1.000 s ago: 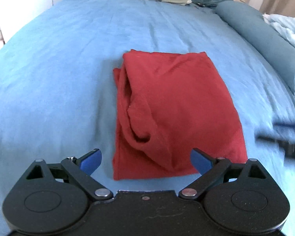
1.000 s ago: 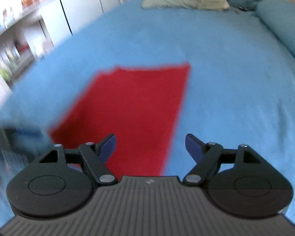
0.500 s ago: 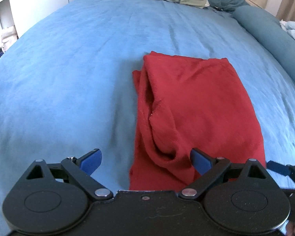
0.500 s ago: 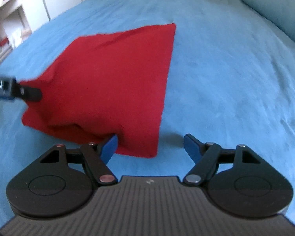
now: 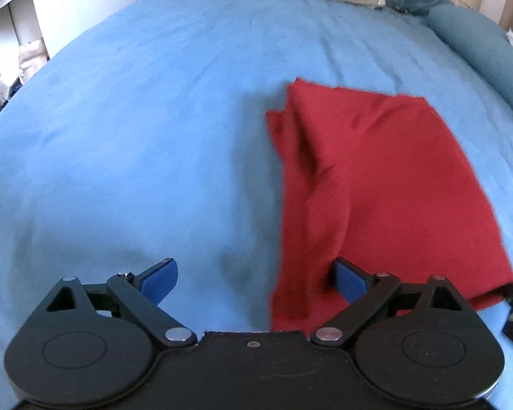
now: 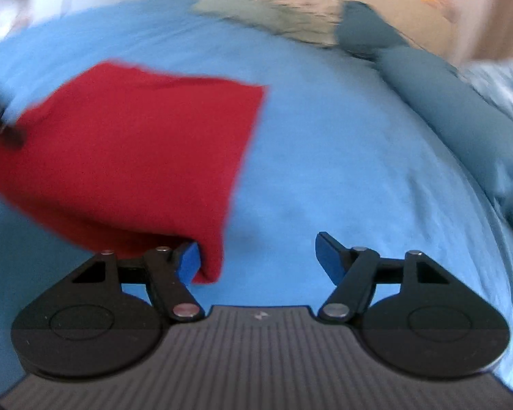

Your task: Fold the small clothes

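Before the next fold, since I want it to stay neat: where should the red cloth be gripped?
Take the red cloth at its two near corners, coming in low from the near edge. It lies flat on the blue bed with those corners close to the left gripper and right gripper, both open.

Both grippers share one build. The left gripper (image 5: 254, 278) has black linkage arms, silver pivot screws, round black housings and blue fingers (image 5: 159, 280). The right gripper (image 6: 258, 259) matches, but its base is ribbed grey with a small white mark.
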